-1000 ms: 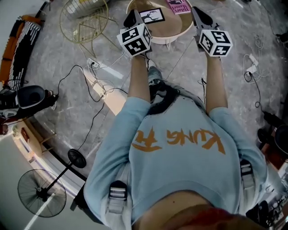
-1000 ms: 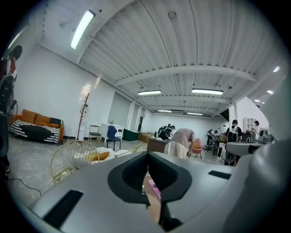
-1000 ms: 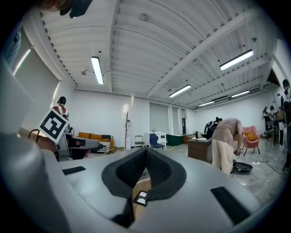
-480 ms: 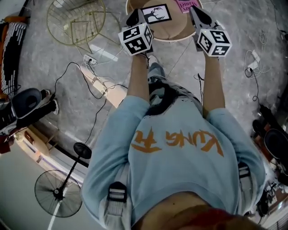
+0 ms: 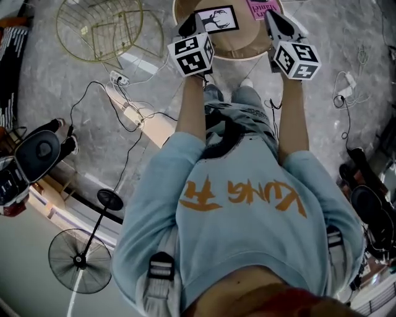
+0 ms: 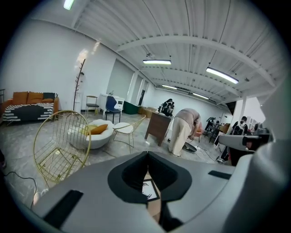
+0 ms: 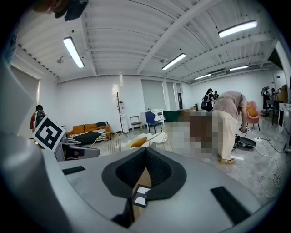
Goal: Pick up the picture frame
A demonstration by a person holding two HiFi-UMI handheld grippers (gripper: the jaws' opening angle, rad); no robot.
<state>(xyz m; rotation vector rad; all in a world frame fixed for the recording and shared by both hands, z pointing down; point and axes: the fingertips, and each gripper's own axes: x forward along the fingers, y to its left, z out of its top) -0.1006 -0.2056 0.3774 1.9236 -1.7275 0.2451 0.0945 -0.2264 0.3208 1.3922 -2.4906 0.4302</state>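
The picture frame (image 5: 216, 18), black-edged with an antler drawing, lies flat on a round wooden table (image 5: 232, 46) at the top of the head view. My left gripper (image 5: 187, 23) hovers at the frame's left edge with its jaw tips together and nothing held. Through the gap under its tips I see the frame (image 6: 149, 190) on the tan tabletop. My right gripper (image 5: 274, 17) hangs to the frame's right, near a pink card (image 5: 263, 7), its jaws shut and empty. A small dark-edged card (image 7: 140, 196) shows below its jaws.
A gold wire chair (image 5: 99, 28) stands left of the table. A power strip and cables (image 5: 124, 108) run across the floor, with more cables (image 5: 343, 93) at the right. A floor fan (image 5: 77, 260) stands at lower left. People stand by a desk (image 6: 184, 129) in the distance.
Both grippers have gone forward and down towards the table, and now sit over its near rim on either side of the frame. The person has stepped closer.
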